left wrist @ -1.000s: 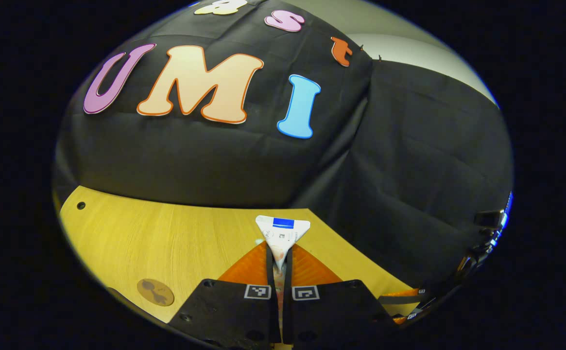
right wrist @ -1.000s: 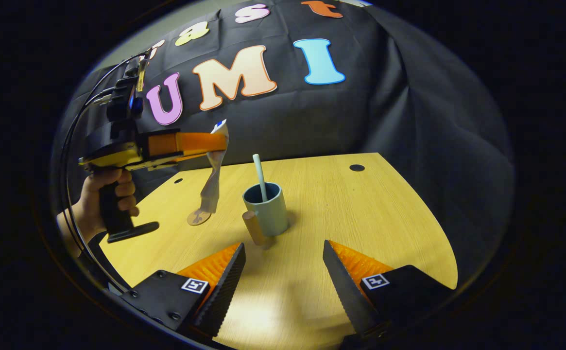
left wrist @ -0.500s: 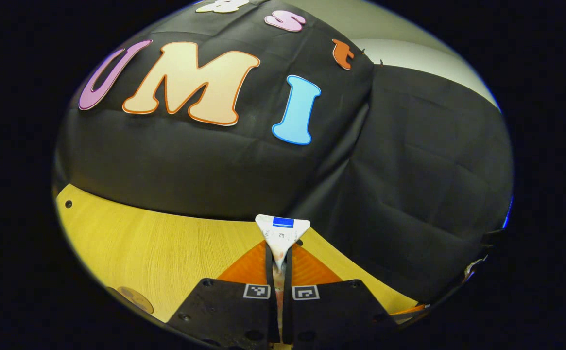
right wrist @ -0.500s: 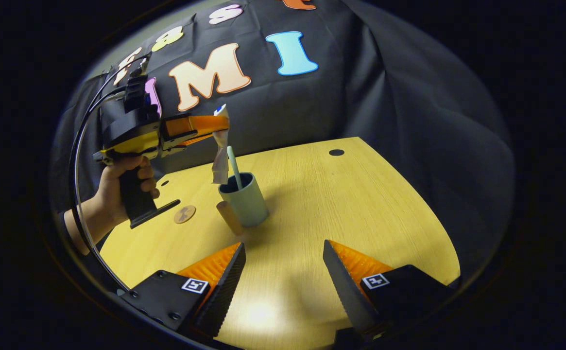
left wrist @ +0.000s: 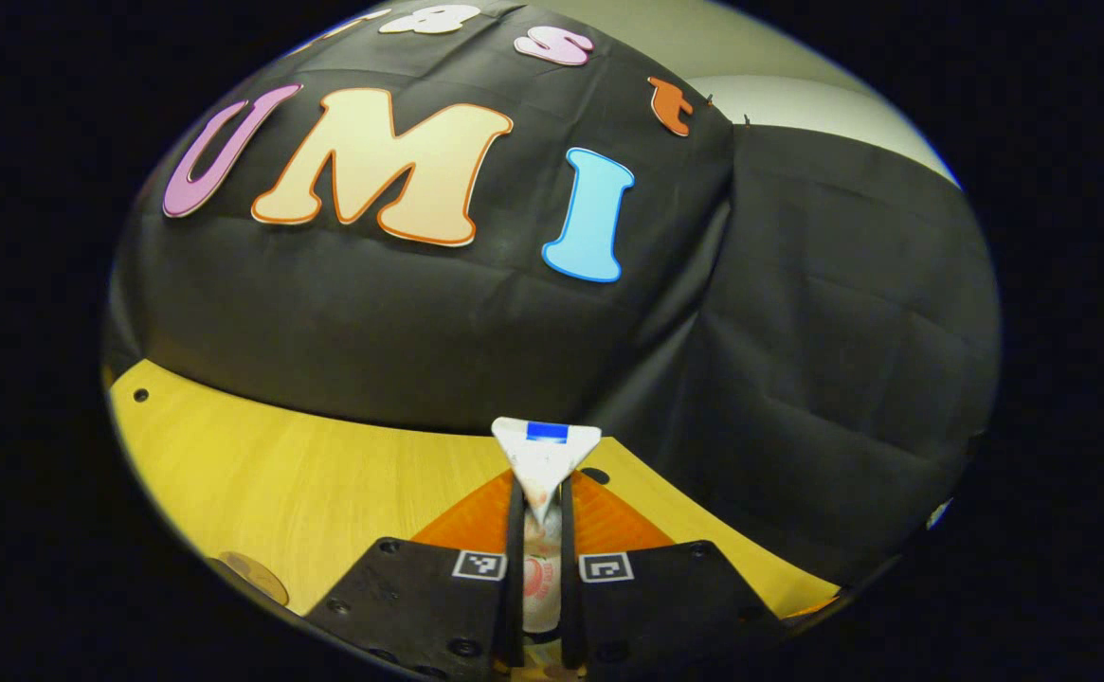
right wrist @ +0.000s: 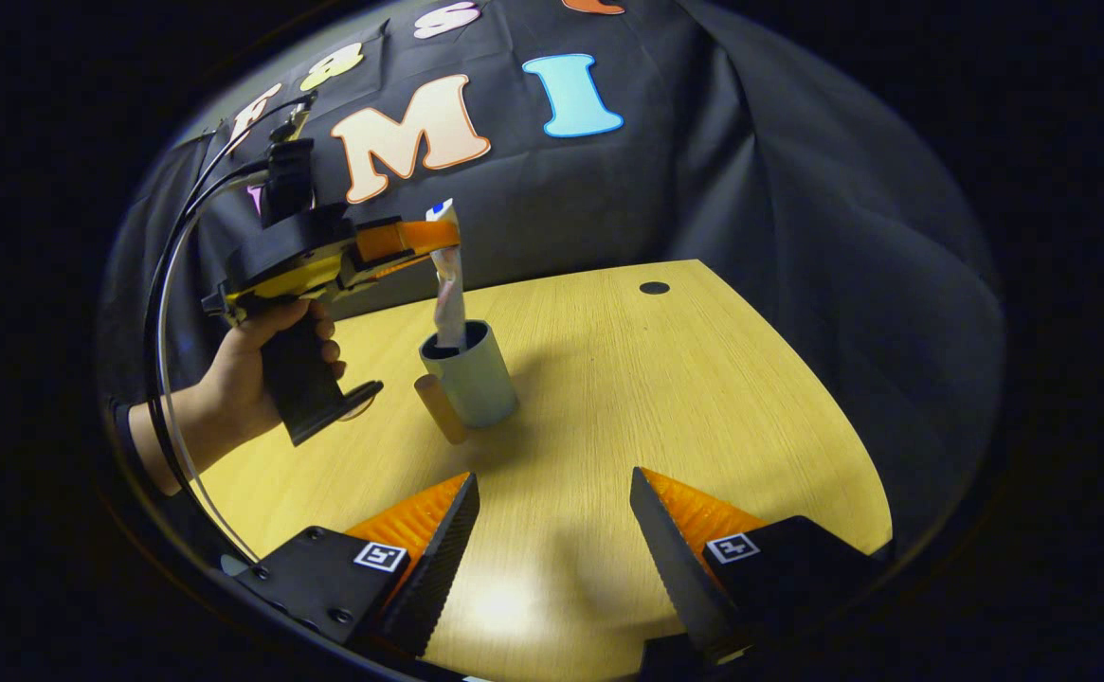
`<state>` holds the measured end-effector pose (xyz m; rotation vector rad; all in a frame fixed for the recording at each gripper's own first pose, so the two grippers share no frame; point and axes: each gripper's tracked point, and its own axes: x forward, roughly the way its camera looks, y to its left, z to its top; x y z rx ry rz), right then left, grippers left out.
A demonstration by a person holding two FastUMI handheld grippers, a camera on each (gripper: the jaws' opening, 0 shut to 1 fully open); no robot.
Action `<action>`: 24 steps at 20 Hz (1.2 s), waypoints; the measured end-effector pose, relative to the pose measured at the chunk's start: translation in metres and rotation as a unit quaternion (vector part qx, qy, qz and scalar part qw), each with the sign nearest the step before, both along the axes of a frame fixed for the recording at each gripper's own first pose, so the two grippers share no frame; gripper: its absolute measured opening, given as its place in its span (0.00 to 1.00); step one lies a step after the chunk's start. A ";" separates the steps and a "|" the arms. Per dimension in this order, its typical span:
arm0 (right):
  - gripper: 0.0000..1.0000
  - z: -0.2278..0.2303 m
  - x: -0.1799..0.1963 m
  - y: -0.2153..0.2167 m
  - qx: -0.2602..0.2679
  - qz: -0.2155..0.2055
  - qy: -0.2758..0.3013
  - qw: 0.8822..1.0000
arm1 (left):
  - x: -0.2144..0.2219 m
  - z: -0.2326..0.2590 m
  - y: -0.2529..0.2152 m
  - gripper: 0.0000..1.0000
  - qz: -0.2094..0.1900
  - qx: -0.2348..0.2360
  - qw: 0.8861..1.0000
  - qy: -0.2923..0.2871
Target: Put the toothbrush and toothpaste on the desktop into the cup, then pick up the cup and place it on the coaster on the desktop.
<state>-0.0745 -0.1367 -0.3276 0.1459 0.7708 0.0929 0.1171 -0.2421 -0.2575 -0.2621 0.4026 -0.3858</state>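
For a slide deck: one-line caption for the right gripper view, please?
Left gripper lowers toothpaste tube into the cup; right gripper waits open.

The cup (right wrist: 472,372) is grey-green with a tan handle (right wrist: 441,408), the toothpaste (left wrist: 546,453) white with a blue patch.

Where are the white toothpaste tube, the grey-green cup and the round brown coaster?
white toothpaste tube (right wrist: 448,284), right gripper view, middle of body.
grey-green cup (right wrist: 479,379), right gripper view, outer wall.
round brown coaster (left wrist: 256,578), left gripper view, top face.
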 end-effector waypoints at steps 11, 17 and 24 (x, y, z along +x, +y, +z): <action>0.98 0.006 0.021 0.029 0.011 0.027 -0.005 1.000 | -0.048 0.007 0.044 0.95 0.040 0.028 0.999 0.001; 0.98 0.007 0.052 0.068 0.055 0.041 0.076 0.995 | -0.071 0.037 0.093 0.95 0.051 0.090 0.995 -0.012; 0.98 -0.007 0.088 0.099 0.060 0.047 0.171 0.982 | -0.095 0.055 0.169 0.95 0.095 0.133 0.986 -0.012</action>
